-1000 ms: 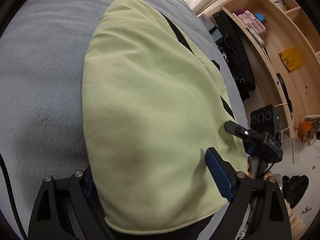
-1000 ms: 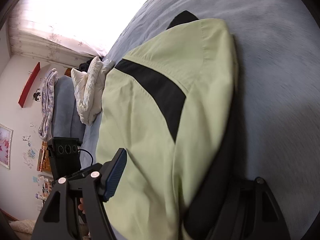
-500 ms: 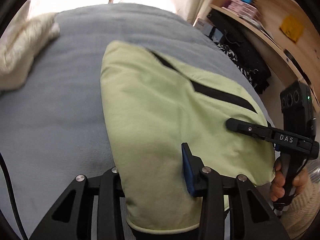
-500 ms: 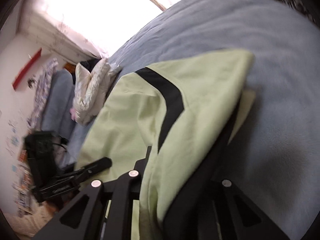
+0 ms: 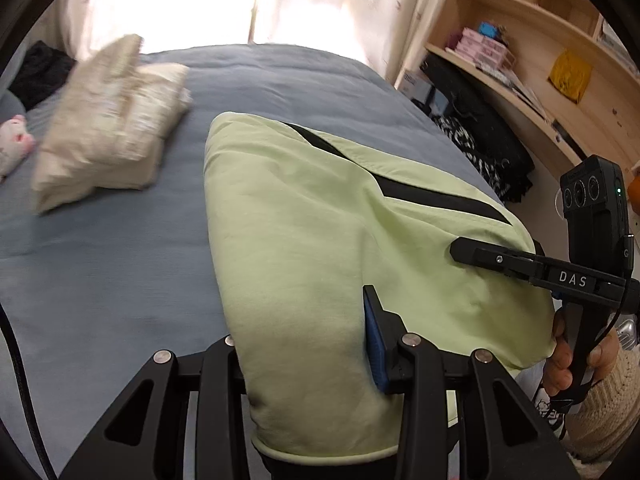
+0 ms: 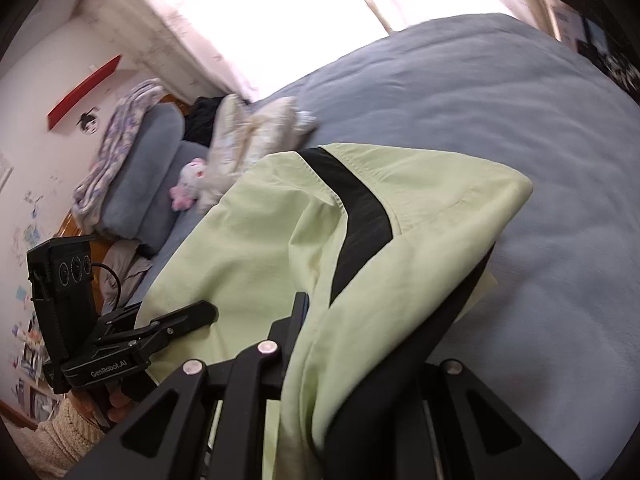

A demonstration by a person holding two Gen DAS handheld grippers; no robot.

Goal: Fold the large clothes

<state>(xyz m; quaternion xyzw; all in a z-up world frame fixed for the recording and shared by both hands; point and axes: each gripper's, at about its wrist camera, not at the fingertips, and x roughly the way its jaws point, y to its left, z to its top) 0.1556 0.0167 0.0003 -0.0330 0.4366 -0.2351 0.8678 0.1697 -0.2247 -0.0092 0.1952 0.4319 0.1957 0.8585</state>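
A large light-green garment [image 5: 304, 216] with a black stripe [image 5: 436, 196] lies on the blue-grey bed [image 5: 120, 248]; its near edge is raised off the cover. My left gripper [image 5: 304, 344] is shut on that edge's left part: the blue pad presses the cloth, and the other finger is hidden behind it. My right gripper [image 6: 360, 340] is shut on the right part of the same garment [image 6: 256, 240], with green cloth and dark lining draped over its fingers. Each gripper shows in the other's view, held in a hand: the right gripper [image 5: 480, 256] and the left gripper [image 6: 192, 316].
Cream folded bedding [image 5: 108, 128] and a pink plush toy [image 5: 14, 144] lie at the bed's far left. Wooden shelves [image 5: 540, 40] and a dark pile of clothes [image 5: 480, 140] stand along the bed's right side. A grey-blue pillow [image 6: 148, 168] sits at the head.
Both grippers' jaws have shut on the garment's near edge. Both have risen with it, so more of the bed and the window shows.
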